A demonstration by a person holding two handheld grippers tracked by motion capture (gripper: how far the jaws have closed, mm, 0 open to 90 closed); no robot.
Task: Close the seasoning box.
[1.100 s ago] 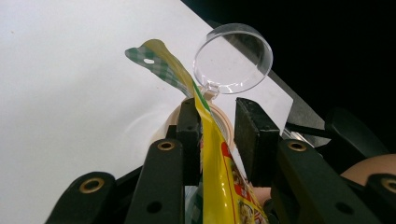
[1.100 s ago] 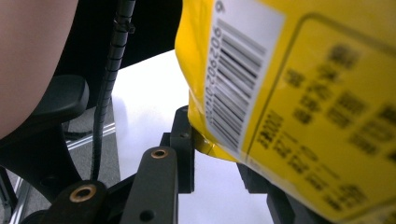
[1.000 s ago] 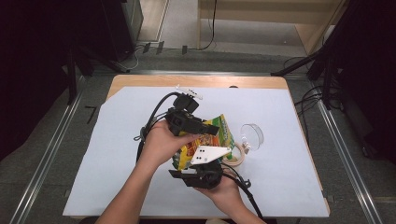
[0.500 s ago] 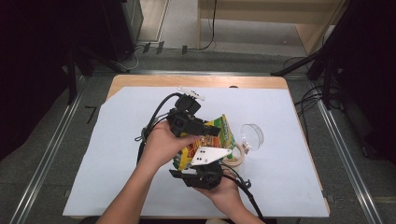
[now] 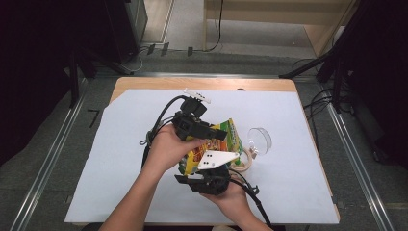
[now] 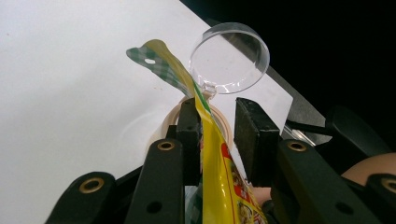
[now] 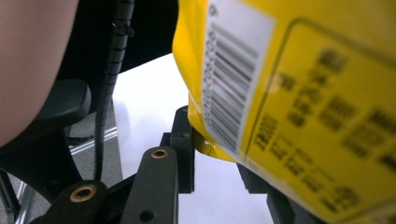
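Yellow crinkly plastic is the whole story here: a yellow snack packet with a green chequered top edge [image 5: 219, 142] is held up off the white sheet covering the table [image 5: 125, 159], strung between the two tools. Starting on the left, the left gripper [image 5: 211, 134] comes in from the far side. In the left gripper view its jaws stand a little apart, with the packet's edge [image 6: 210, 140] running up between them, flat against the left pad while a gap shows before the right pad [image 6: 250, 135]. That looks like a loose, one-sided contact, so whether it truly pinches I cannot tell.

Just beyond those jaws, down on the sheet, lies a beige tape ring [image 6: 173, 116], and past that a clear round plastic lid [image 6: 231, 58].

Moving right, the right gripper [image 5: 207, 179] sits under the packet's near end. In its own view the barcode corner of the packet [image 7: 243, 93] drops between its jaws, but the far jaw is hidden behind the foil, so I cannot say whether it bites.

Now the risk. If the two hands pull apart to tear the packet open, the slack left-hand contact could let the foil slide out, and the packet would swing down from the right gripper. A sudden rip could also scatter the contents over the sheet, or knock the lid and the tape ring just beyond.
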